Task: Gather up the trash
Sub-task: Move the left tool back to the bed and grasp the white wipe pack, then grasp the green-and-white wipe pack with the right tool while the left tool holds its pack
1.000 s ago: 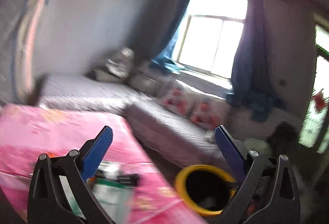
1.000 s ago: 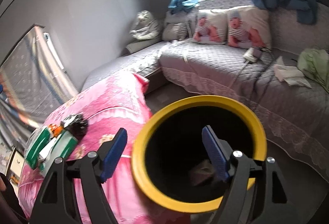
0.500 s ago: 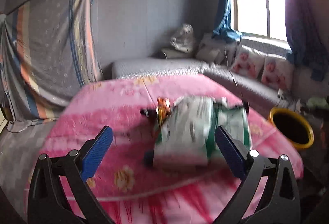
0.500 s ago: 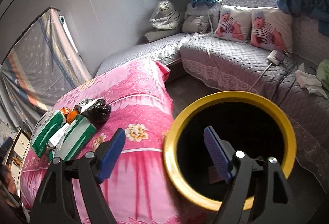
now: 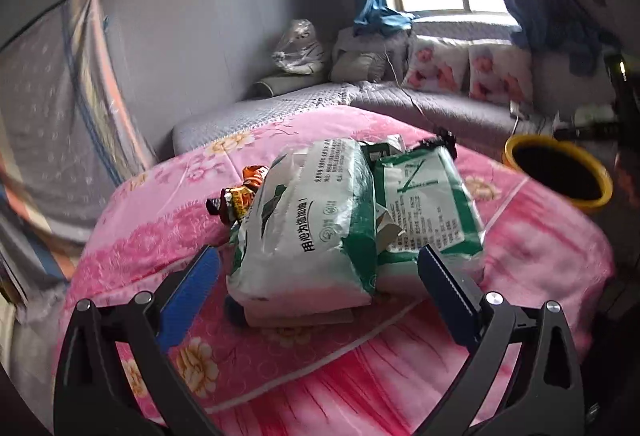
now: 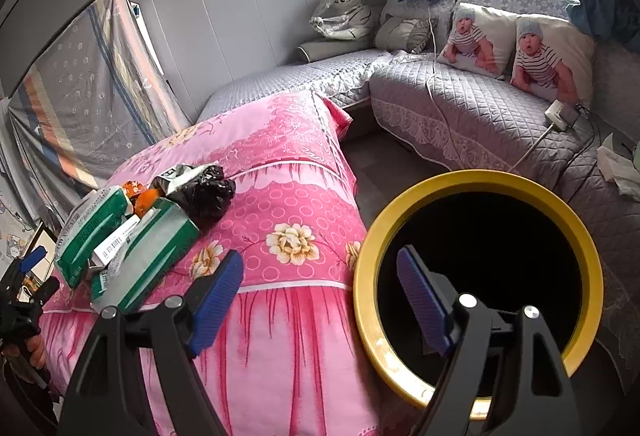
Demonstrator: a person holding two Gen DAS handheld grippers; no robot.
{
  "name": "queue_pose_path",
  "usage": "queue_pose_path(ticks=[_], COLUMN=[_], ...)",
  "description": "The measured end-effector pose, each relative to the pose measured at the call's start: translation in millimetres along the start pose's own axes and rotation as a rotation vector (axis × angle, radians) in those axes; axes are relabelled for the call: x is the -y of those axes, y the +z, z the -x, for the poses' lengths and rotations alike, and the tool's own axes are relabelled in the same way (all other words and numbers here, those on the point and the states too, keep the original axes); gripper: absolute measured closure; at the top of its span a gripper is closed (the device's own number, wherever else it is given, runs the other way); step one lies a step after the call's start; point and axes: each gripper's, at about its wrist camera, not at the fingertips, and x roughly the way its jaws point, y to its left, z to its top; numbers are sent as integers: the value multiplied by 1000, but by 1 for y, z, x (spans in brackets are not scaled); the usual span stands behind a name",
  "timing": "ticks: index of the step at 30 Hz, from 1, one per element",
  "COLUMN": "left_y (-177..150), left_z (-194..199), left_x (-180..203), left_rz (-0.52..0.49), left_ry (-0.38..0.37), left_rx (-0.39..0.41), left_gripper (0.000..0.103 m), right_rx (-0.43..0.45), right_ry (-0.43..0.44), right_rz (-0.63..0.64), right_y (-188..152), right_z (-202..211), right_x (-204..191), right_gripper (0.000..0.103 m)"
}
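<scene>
Two green-and-white tissue packs lie side by side on the pink flowered cloth (image 5: pixel 160 204): the nearer pack (image 5: pixel 308 232) and the second pack (image 5: pixel 428 204). An orange snack wrapper (image 5: pixel 240 196) and a black bag (image 6: pixel 204 188) sit behind them. My left gripper (image 5: pixel 316 280) is open just short of the nearer pack, fingers either side of it without touching. My right gripper (image 6: pixel 320 292) is open and empty over the rim of the yellow bin (image 6: pixel 476 180), whose inside is dark. In the right wrist view the packs (image 6: pixel 120 236) lie at the left, with the left gripper (image 6: pixel 24 276) at the frame's edge.
A grey quilted corner sofa (image 6: pixel 460 104) with two printed pillows (image 6: pixel 516 44) runs along the far wall under the window. A cable and a white adapter (image 6: pixel 560 114) lie on it. A striped sheet (image 6: pixel 80 84) hangs at the left. Floor shows between table and sofa.
My left gripper has swung from the sofa and window toward the table and dropped down close to the tissue packs. My right gripper has drifted left, so the bin now sits at its right.
</scene>
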Motion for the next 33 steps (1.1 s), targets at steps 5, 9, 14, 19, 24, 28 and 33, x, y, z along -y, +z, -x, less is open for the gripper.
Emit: queue_pose_path(ticks=[5, 9, 14, 19, 24, 28, 33], left_y=[0, 2, 0, 4, 4, 7, 6], left_z=[-12, -25, -40, -32, -41, -34, -20], left_x=[8, 12, 14, 2, -7, -21, -27], left_rz=[-96, -154, -225, -153, -98, -17, 54], left_ry=[73, 137, 171, 62, 26, -6, -9], left_rx=[0, -14, -25, 20, -11, 10, 31], left_gripper=[8, 8, 8, 32, 73, 77, 77], right_rx=[-16, -29, -33, -16, -63, -158, -310], right_ry=[6, 13, 18, 25, 185, 412, 777], right_rz=[-15, -12, -10, 3, -34, -71, -211], right_y=[-2, -3, -4, -4, -2, -1, -4], right_z=[-9, -14, -15, -9, -8, -17, -42], right_x=[2, -1, -3, -8, -14, -32, -58], right_gripper=[27, 27, 27, 27, 27, 23, 7])
